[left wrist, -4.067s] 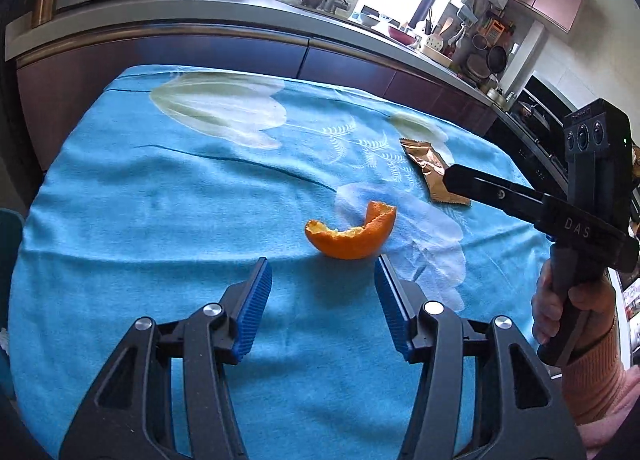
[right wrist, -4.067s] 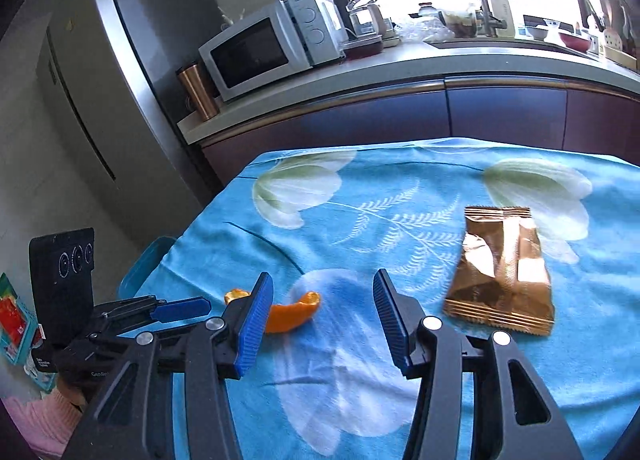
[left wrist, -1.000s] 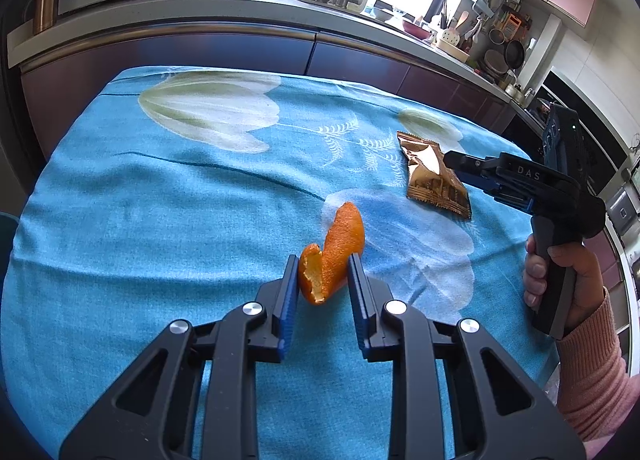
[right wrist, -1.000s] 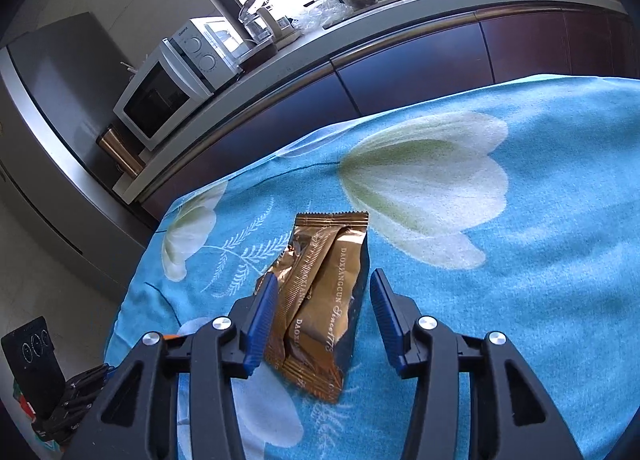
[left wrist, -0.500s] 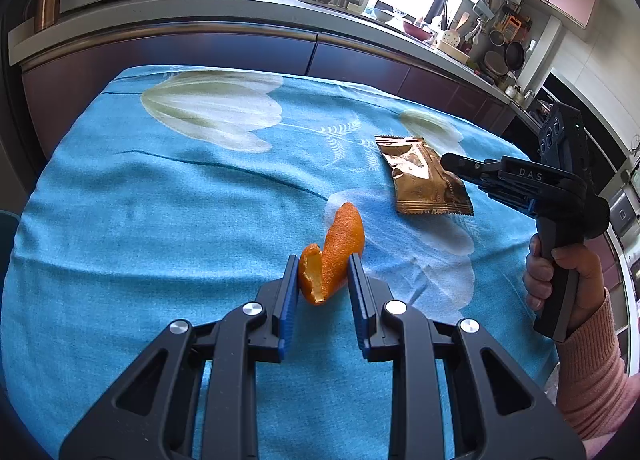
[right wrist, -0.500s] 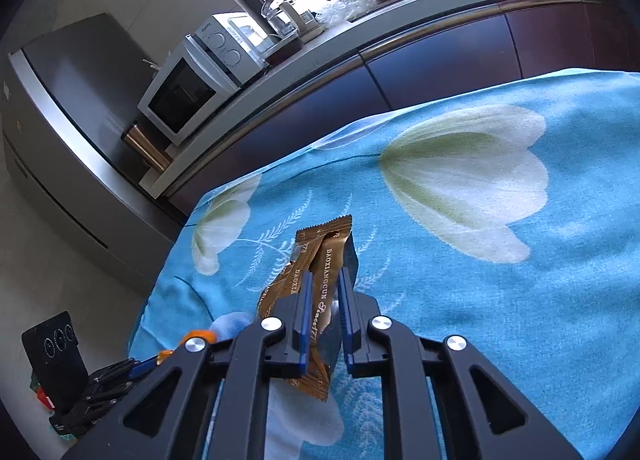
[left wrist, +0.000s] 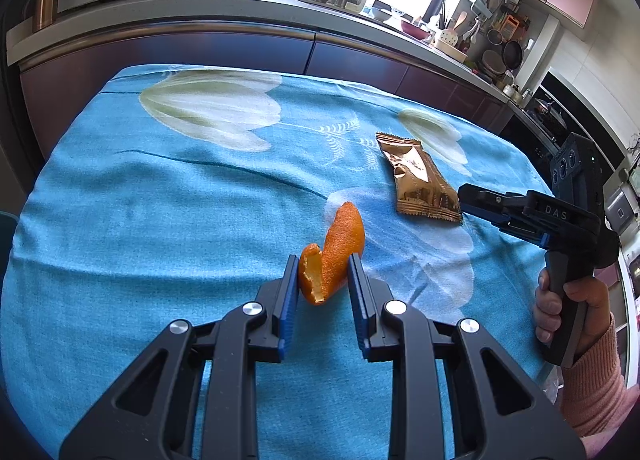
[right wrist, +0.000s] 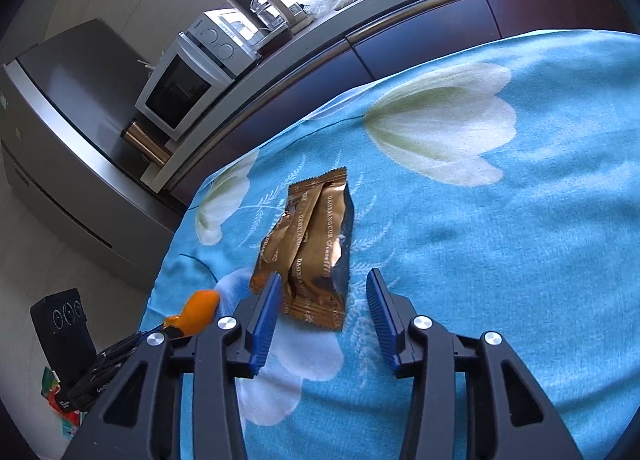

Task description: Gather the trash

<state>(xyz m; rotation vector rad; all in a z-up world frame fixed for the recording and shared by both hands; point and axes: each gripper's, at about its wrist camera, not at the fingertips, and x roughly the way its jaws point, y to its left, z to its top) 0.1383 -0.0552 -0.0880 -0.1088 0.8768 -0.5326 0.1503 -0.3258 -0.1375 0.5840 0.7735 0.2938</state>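
Right gripper [right wrist: 322, 314] has reopened; wrapper [right wrist: 314, 252] lies released on cloth [right wrist: 500, 244], needing regrasp. Left gripper [left wrist: 323, 286] stays clamped on peel [left wrist: 334, 250], ready for disposal.

Sunlit kitchen counter [left wrist: 240, 26], seemingly steel fridge [right wrist: 76, 108].
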